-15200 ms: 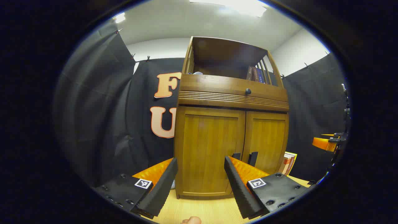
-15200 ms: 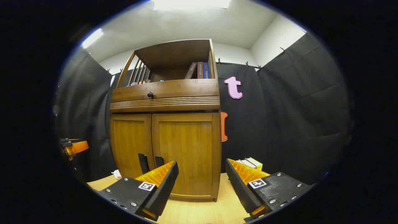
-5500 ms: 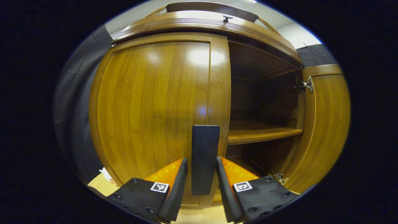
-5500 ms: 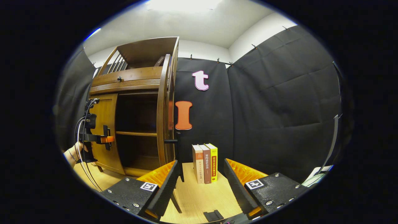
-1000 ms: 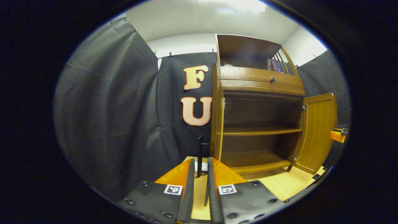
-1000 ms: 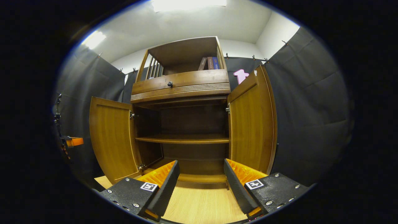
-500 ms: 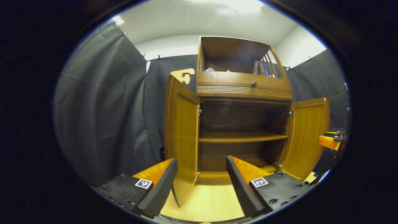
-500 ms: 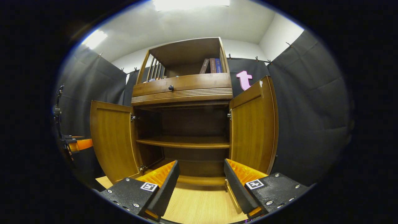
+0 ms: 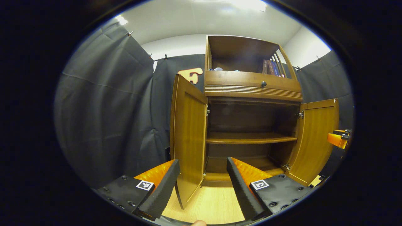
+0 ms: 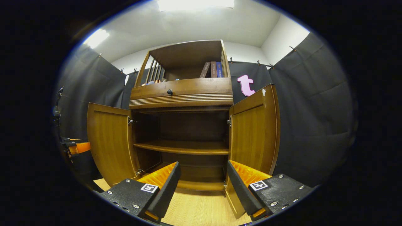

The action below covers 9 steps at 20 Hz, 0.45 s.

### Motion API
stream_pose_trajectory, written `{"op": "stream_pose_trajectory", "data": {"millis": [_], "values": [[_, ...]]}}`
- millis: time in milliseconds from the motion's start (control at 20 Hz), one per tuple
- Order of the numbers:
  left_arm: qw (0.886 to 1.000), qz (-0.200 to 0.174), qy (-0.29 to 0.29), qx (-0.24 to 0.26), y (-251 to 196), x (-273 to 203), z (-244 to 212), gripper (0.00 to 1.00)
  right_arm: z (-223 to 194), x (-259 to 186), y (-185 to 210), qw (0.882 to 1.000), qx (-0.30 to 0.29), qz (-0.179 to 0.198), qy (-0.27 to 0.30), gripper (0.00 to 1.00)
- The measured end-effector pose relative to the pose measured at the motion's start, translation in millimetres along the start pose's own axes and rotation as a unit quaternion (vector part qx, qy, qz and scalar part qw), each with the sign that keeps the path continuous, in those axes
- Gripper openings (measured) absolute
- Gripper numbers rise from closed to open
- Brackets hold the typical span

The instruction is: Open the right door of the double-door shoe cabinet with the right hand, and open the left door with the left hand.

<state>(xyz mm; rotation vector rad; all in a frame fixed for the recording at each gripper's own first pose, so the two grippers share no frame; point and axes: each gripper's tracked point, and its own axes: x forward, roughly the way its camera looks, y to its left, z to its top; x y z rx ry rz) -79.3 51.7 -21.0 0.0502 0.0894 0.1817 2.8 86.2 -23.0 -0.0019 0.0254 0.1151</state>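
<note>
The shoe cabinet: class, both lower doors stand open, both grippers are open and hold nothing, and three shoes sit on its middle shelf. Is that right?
Not quite. The middle shelf of the shoe cabinet is bare in the right gripper view. The left door and right door do stand open, and the left gripper and right gripper are open and hold nothing.

The left gripper [image 9: 202, 185] hangs with its two fingers [image 9: 160, 191] spread wide apart and nothing between them, pointing forward and slightly upward. A fingertip of the person's hand [image 9: 198, 223] peeks in at the bottom edge of the left gripper view. The right gripper [image 10: 201, 188] is likewise spread wide, its fingers [image 10: 240, 188] gripping nothing. In the right gripper view the left gripper [image 10: 77, 147] appears far off at the left edge; in the left gripper view the right gripper [image 9: 337, 139] sits at the far right edge.
</note>
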Motion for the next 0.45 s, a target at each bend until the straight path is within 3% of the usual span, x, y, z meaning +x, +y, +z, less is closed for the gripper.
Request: {"op": "stream_pose_trajectory", "data": {"millis": [450], "values": [[1.0,0.017,0.001,0.008,0,28,-7,0.99,8,13,5,1.0,-0.008,-0.003,-0.012,0.91]]}}
